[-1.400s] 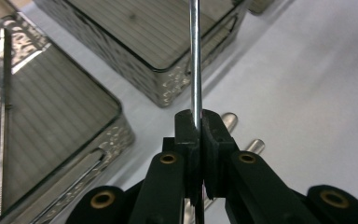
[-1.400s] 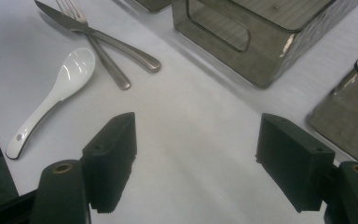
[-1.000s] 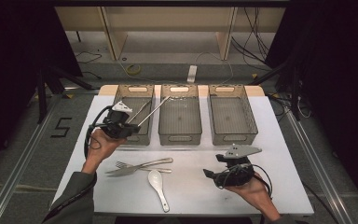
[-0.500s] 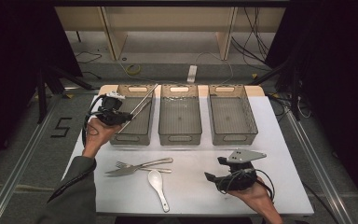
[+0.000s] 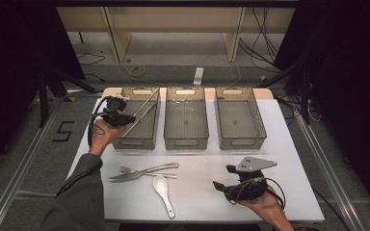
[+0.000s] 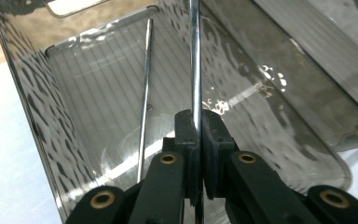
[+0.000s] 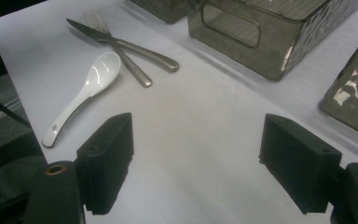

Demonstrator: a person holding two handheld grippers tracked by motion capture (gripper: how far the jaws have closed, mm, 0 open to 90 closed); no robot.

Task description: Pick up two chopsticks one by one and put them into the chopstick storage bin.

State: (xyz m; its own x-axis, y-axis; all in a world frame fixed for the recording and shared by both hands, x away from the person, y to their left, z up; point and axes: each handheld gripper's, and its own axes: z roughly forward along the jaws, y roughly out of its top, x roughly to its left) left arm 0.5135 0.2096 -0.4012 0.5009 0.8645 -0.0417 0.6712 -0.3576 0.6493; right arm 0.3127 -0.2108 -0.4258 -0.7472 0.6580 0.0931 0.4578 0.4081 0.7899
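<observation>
Two thin shiny metal rods concern the left-hand smoky translucent plastic bin (image 5: pixel 136 137) — one rod (image 6: pixel 195 60) is pinched between the pads of the left gripper (image 6: pixel 199 128), whose black jaws are pressed together on it, and it runs straight up and away from the jaws over the bin's ribbed floor. The second metal rod (image 6: pixel 144 100) lies inside the same bin, just beside the held one and apart from it, slanting along the floor towards the far wall. In the high view the left gripper (image 5: pixel 125 117) hangs at the bin's near-left corner, the held rod (image 5: pixel 142 117) angled up across the bin.

Three such bins stand in a row across the white table (image 5: pixel 197 192); the middle bin (image 5: pixel 187 139) and right bin (image 5: pixel 241 142) sit well apart from the hand at work.

Nearer the person lie a steel knife (image 5: pixel 130 174) and a steel fork (image 5: pixel 147 172), crossed and touching, with a white ceramic soup spoon (image 5: pixel 163 191) just beside them. The right gripper (image 7: pixel 196 158) rests low over bare table at the near right, its jaws wide apart with nothing between them.
</observation>
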